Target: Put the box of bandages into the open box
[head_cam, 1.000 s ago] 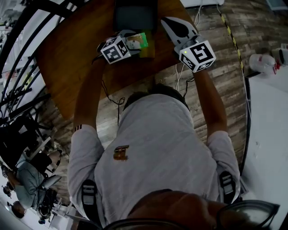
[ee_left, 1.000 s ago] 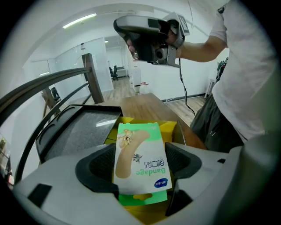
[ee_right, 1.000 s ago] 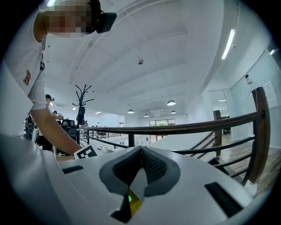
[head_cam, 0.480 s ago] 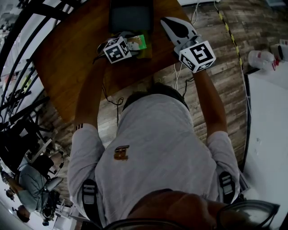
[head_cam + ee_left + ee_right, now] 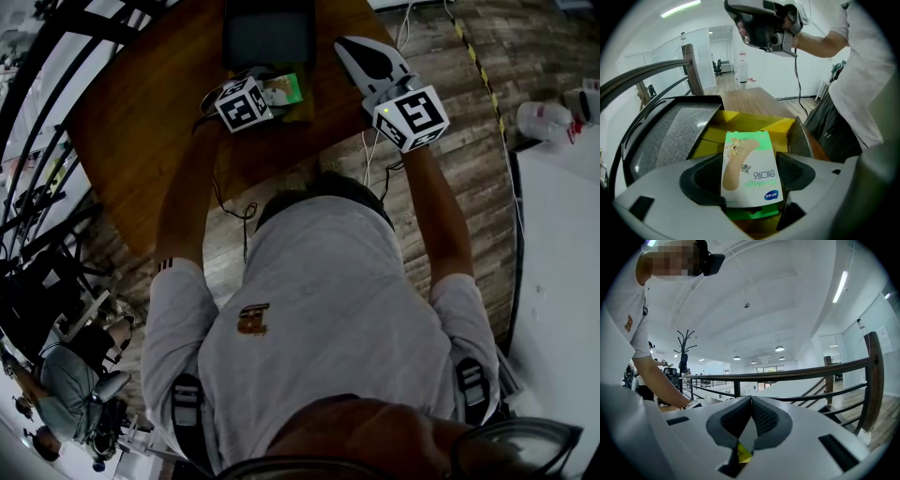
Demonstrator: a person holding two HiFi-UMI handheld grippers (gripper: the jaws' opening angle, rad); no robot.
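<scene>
L gripper (image 5: 272, 92) held out fwd-left, jaws clamped on bandage box (image 5: 749, 164); R gripper (image 5: 359, 53) fwd-right, raised, jaws together.

Head cam: high up, aimed steeply down past the person's torso (image 5: 319, 319) at the tabletop (image 5: 141, 122) near edge. Right tongs (image 5: 751, 401) cam: tilted up, sees only railing (image 5: 787, 376) and ceiling (image 5: 754, 296). Left tongs (image 5: 750, 180) cam: close in, facing the open box (image 5: 754, 121), right tongs overhead. It shares both with the head cam.
</scene>
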